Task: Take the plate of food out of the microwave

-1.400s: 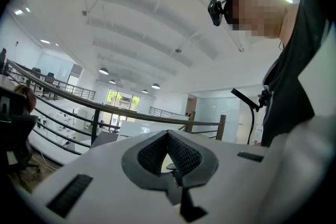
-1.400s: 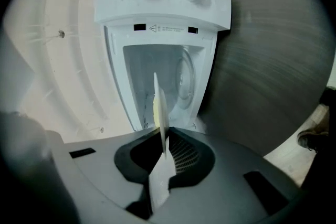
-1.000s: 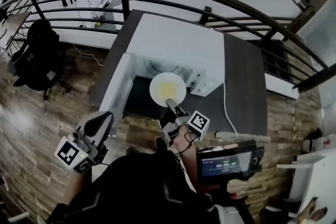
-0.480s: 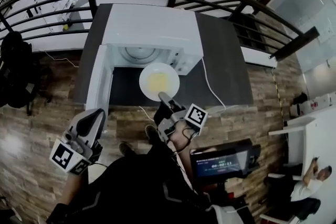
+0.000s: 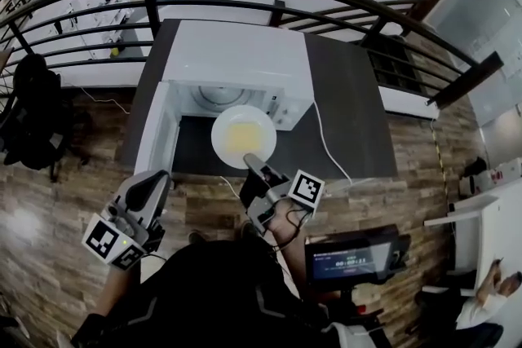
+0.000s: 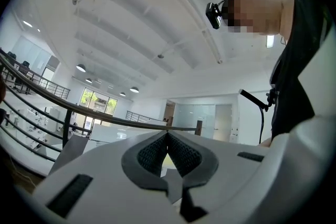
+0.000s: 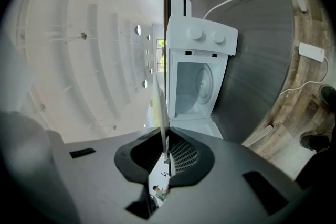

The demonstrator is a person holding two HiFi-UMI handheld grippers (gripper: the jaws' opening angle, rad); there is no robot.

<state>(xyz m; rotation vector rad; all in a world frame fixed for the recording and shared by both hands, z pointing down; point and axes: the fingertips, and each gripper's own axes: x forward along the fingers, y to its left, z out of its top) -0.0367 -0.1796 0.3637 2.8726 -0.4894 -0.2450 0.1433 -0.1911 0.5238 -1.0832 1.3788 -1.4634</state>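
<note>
One plate of food (image 5: 242, 134) — rim clamped in right gripper (image 5: 250, 161), sticking out ahead of its jaws, outside the one microwave (image 5: 236, 61), door open. Left gripper (image 5: 153, 185) — jaws together, empty, off to the plate's left.

Items counted: one microwave (image 5: 236, 61), one plate (image 5: 243, 136), one table (image 5: 351, 110), one white cable (image 5: 326, 147), one screen (image 5: 352, 263), one office chair (image 5: 33, 114). Two grippers: left gripper (image 5: 153, 182), right gripper (image 5: 249, 161).

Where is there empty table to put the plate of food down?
The widest bare patch of the dark table is right of the microwave, beyond the white cable. A smaller one lies in front of the microwave, under the plate held by the right tool. Left is crowded: the open door stands there.
</note>
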